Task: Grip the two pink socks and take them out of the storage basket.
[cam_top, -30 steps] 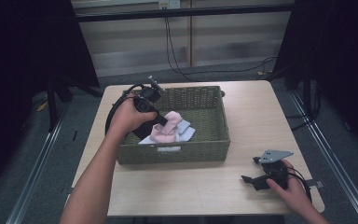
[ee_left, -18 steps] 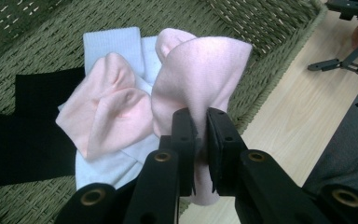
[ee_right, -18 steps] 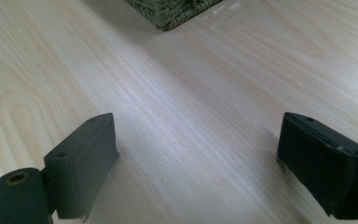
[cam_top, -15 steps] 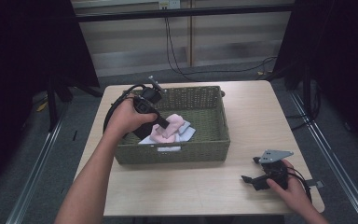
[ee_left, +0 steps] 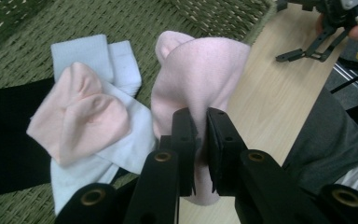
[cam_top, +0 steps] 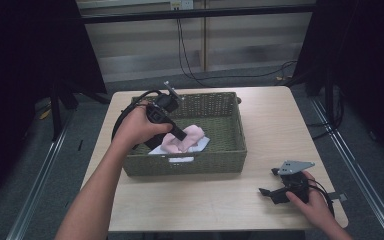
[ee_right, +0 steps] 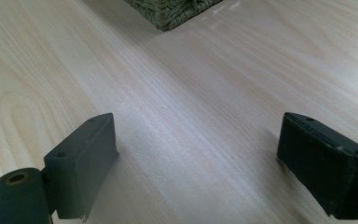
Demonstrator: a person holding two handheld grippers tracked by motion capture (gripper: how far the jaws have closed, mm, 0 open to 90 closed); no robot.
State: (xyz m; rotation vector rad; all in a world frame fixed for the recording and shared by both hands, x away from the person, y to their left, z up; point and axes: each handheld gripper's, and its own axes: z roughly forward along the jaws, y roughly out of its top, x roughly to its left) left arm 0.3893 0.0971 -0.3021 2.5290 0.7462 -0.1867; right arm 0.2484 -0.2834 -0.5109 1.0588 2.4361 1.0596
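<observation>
A green wicker basket (cam_top: pixel 232 150) stands on the wooden table (cam_top: pixel 275 120). Inside it lie pink, white and black socks. My left gripper (ee_left: pixel 200 126) is shut on a pink sock (ee_left: pixel 200 74), which hangs lifted above the other socks; in the high view this gripper (cam_top: pixel 180 134) is over the basket's left half with the pink sock (cam_top: pixel 192 135) at its tip. A second pink sock (ee_left: pixel 81 114) rests on a white sock (ee_left: pixel 121 144). My right gripper (cam_top: pixel 270 192) rests on the table near the front right, its jaws (ee_right: pixel 196 168) wide open over bare wood.
A black sock (ee_left: pixel 7 135) lies at the basket's left in the left gripper view. A basket corner (ee_right: pixel 172 11) shows ahead of the right gripper. Dark curtains and cables stand beyond the table's far edge.
My left gripper has risen slightly with the pink sock, lifting it off the pile. The right gripper has stayed in place.
</observation>
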